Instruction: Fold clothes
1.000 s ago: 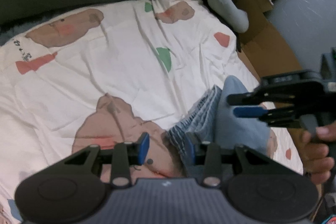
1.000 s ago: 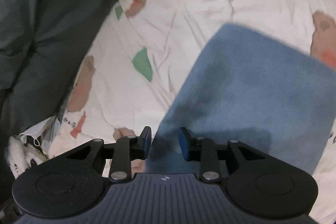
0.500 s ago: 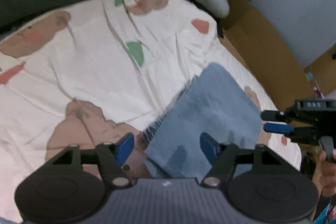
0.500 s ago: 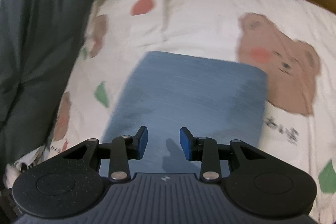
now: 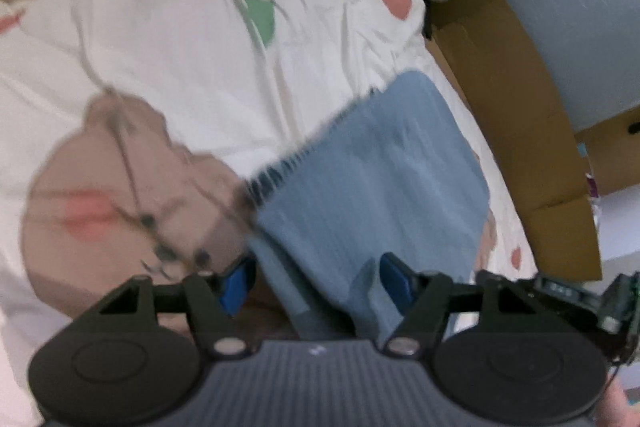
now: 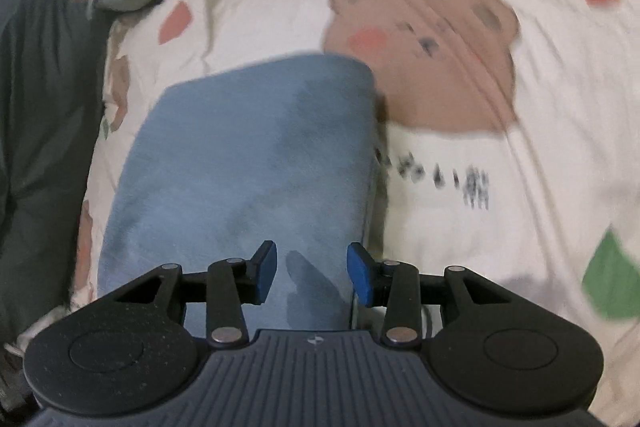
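Releasing: we've just spread both tools, left tool [image 5: 312,281] and right tool [image 6: 312,273], empty over the folded blue garment [image 6: 248,163], left flat by the bed [image 6: 500,227] edge.

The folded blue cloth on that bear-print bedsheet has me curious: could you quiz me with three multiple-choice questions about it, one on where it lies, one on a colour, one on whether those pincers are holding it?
1. Where does the folded blue cloth lie?
A. On the white bear-print bedsheet
B. Inside the brown cardboard box
C. On the dark grey blanket

2. What colour are the pads on the fingertips of the grippers?
A. Red
B. Blue
C. Yellow

3. How do the left gripper and right gripper stand?
A. Both clamped on the cloth
B. Only the left one clamped
C. Both open above the cloth

Answers: 1 A, the cloth rests flat beside a printed brown bear; 2 B, blue pads tip each black finger; 3 C, both jaws have just been opening, with cloth visible in each gap but no pad pressing it.
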Available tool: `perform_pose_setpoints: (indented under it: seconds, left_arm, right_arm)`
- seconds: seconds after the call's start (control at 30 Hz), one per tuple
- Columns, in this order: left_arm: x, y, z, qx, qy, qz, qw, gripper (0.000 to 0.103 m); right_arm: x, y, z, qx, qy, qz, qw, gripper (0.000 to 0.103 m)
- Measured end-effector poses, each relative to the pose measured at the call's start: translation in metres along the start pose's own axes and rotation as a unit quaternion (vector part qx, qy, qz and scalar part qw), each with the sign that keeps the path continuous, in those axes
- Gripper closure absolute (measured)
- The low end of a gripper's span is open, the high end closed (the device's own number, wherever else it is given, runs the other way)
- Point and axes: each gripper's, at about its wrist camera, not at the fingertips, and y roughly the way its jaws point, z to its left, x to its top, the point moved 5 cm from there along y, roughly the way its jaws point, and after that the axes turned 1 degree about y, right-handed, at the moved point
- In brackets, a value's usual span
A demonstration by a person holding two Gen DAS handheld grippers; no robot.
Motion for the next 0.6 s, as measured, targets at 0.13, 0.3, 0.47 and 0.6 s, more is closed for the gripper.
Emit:
perform_pose_setpoints:
  seconds: [0.13, 0.3, 0.47, 0.6]
  left_arm:
    - [-0.016, 0.010, -0.009, -0.008, 0.001, 0.022, 0.9997, 0.053]
    - [-0.030, 0.015, -0.016, -0.011, -0.002, 0.042, 0.9991, 0.053]
    - [-0.043, 0.023, -0.022, -0.008, -0.001, 0.063, 0.9980, 0.053]
    - [-0.052, 0.029, -0.032, -0.015, 0.011, 0.082, 0.9965, 0.056]
  right_arm:
    - [-0.023, 0.002, -0.017, 0.032, 0.063, -0.011, 0.997, 0.057]
    - [-0.051, 0.008, -0.031, 0.041, 0.093, -0.001, 0.995, 0.057]
    - [-0.086, 0.009, -0.023, 0.023, 0.049, 0.004, 0.999, 0.057]
    - [-0.104, 0.010, -0.007, 0.010, 0.000, 0.006, 1.000, 0.057]
